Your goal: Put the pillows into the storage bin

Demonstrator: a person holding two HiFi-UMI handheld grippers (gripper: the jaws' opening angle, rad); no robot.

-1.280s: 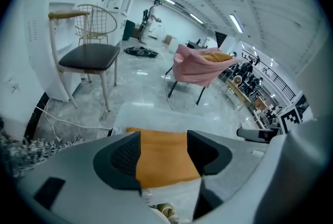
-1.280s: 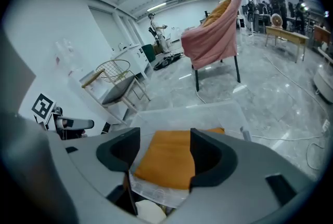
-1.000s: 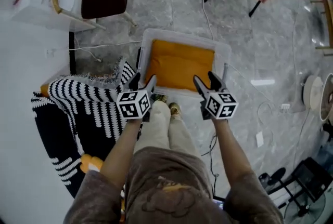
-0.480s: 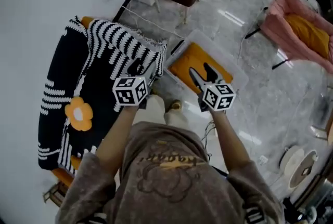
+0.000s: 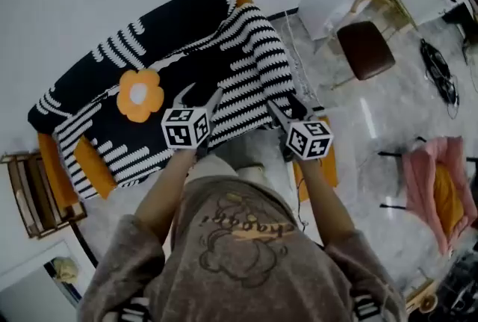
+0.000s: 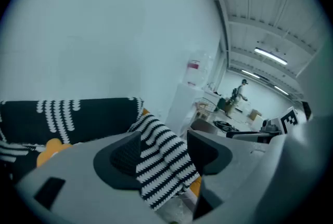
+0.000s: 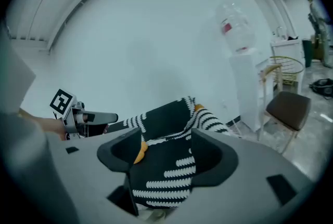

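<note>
Left gripper [image 5: 200, 95] and right gripper [image 5: 287, 108] hang spread and empty over the striped blanket [image 5: 246, 63] at 12 o'clock, with an orange pillow [image 5: 330, 166] at 4 o'clock beside the right forearm.

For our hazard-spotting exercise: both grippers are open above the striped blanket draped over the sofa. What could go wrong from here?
1. The striped blanket covers most of the sofa and no loose pillow shows, so the left gripper or right gripper, fingers open and empty, may well pinch fabric and drag it off.
2. Only a sliver of an orange pillow shows by the person's feet, behind the right forearm; stepping back could mean a stumble.
</note>
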